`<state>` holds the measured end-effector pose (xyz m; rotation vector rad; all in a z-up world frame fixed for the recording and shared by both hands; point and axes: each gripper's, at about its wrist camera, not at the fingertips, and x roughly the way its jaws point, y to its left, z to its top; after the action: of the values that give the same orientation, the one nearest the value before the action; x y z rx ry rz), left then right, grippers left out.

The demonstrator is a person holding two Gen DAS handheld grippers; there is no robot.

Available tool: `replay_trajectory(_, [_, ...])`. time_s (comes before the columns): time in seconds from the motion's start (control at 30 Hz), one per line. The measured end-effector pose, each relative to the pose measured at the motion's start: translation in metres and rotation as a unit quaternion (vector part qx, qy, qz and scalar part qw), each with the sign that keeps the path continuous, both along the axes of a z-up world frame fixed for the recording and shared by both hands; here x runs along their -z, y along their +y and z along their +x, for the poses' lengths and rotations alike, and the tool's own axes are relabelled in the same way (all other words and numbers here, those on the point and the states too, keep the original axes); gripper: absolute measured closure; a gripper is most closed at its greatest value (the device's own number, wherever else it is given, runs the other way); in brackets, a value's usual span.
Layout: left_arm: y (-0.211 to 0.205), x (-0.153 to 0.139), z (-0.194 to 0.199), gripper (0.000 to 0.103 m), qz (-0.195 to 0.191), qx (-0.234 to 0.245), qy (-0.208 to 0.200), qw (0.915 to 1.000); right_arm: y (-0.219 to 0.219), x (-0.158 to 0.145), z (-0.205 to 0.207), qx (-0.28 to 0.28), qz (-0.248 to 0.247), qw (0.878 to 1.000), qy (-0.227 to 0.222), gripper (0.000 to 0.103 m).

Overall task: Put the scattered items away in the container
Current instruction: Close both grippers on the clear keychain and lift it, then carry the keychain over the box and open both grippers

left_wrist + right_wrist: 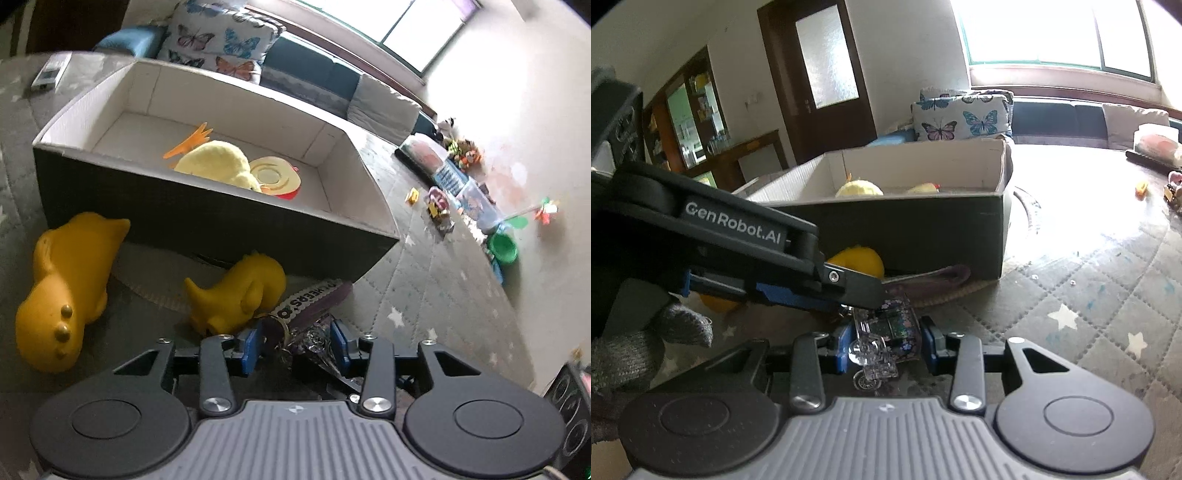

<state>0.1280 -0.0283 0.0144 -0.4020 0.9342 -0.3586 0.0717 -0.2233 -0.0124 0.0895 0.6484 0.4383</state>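
"GenRobot.AI" can be read in pale letters on the black side of the left gripper [849, 295], seen crossing the right wrist view. On the purple keychain strap [314, 299] lying on the floor by the box, white block letters are seen upside down; something like "CHEERS" can be made out, but the ends are cut off. Nothing else is legible; the small device [48, 72] far back is too blurred.

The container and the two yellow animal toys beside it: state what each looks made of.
Container: cardboard, seemingly; thin folded walls, matte dark outside, white inside. Large yellow toy and small yellow toy: probably soft moulded rubber or vinyl; smooth, one colour, slight sheen.
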Motion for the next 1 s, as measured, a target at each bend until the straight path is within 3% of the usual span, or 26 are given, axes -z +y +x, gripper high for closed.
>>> replay_trajectory(0.2, [0.012,-0.005,0.008,0.057,-0.082,-0.006,0.042,0.9958,-0.007,-0.015,-0.002,0.006,0.026,1.000,-0.012,0.066])
replay_trajectory(0.43, [0.012,-0.018,0.015,0.057,-0.110,-0.009,0.054,0.9924,-0.006,-0.032,0.001,0.001,0.029,0.999,-0.034,0.067])
replay_trajectory(0.7, [0.010,-0.051,0.027,0.056,-0.107,-0.007,0.021,0.9941,-0.007,-0.059,0.012,0.007,0.027,0.997,-0.067,0.067])
replay_trajectory(1.0, [0.000,-0.108,0.065,0.056,-0.090,0.004,-0.053,0.9945,-0.010,-0.104,0.055,0.012,0.036,0.991,-0.131,0.067])
